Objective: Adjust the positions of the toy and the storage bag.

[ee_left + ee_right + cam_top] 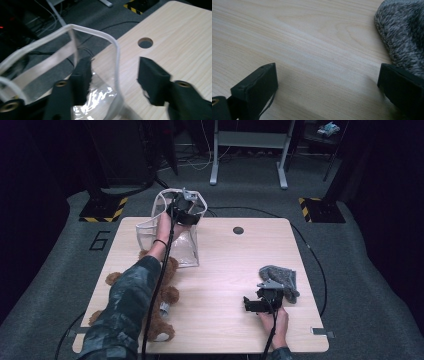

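Table (220, 285) pale wood, round hole (238, 230); grey carpet (350, 245) around. Both hand-held grippers open, L (112, 75) at clear bag (185, 250).

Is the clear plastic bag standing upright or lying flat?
Upright: the clear plastic bag stands on the wooden table, its white-edged mouth facing up.
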Demonstrator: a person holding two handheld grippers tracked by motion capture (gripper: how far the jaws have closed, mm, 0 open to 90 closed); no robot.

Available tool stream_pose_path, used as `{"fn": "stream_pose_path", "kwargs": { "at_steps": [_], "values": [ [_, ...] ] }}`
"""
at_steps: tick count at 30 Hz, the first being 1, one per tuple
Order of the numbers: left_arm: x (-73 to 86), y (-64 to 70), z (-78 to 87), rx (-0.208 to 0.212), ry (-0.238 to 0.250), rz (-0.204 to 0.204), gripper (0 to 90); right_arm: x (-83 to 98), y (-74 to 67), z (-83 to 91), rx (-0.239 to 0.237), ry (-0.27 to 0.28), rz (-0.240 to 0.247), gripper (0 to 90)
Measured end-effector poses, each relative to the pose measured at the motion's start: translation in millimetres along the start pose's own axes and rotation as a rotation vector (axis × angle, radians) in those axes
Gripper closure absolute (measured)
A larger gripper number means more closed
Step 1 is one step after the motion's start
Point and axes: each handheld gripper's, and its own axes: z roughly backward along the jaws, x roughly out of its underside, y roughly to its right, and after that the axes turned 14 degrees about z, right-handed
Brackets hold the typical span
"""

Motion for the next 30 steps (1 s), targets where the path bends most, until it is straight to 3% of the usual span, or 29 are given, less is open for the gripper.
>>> {"fn": "stream_pose_path", "kwargs": {
  "at_steps": [2, 5, 10, 11, 13, 15, 17, 21, 24, 25, 27, 30],
  "values": [
    [-3.1, -11.4, 15.7, -0.005, 0.010, 0.015, 38.4, 0.0, -0.1, 0.0, -0.001, 0.000, -0.001, 2.2],
    [-3.8, -33.3, 37.3, -0.014, 0.031, 0.086, 33.3, 0.2, -0.2, 0.3, 0.000, -0.003, 0.001, 2.2],
    [12.4, -70.3, 60.7, -0.046, -0.010, 0.143, 27.5, 0.2, -0.2, 0.3, 0.001, -0.003, 0.000, 2.2],
    [17.0, -77.3, 63.7, -0.051, -0.037, 0.156, 26.7, 0.3, 0.1, 0.2, 0.001, -0.002, 0.003, 2.2],
    [22.7, -83.8, 66.7, -0.063, -0.039, 0.164, 25.3, 0.2, 0.1, 0.2, 0.001, -0.002, 0.003, 2.2],
    [35.0, -98.2, 72.3, -0.065, -0.049, 0.200, 24.4, 0.2, 0.1, 0.1, 0.002, -0.002, 0.003, 2.2],
    [49.1, -110.8, 75.5, -0.034, -0.083, 0.247, 22.7, 0.3, 0.1, 0.2, 0.002, -0.002, 0.003, 2.2],
    [65.5, -117.2, 70.8, -0.025, -0.151, 0.248, 21.7, 0.3, 0.1, 0.2, 0.002, -0.003, 0.003, 2.1],
    [71.1, -119.7, 65.6, -0.038, -0.183, 0.227, 32.6, 0.2, 0.1, 0.1, 0.002, -0.003, 0.002, 2.1],
    [73.5, -120.3, 62.7, -0.055, -0.190, 0.234, 41.0, 0.2, -0.5, 0.4, 0.004, -0.004, -0.002, 2.1],
    [78.2, -123.6, 57.3, -0.082, -0.166, 0.244, 47.7, 0.2, -0.4, 0.3, 0.004, -0.004, -0.002, 2.0],
    [78.2, -127.8, 54.2, -0.090, -0.138, 0.280, 59.9, 0.3, 0.2, 0.1, 0.005, -0.003, 0.002, 2.0]
  ]
}}
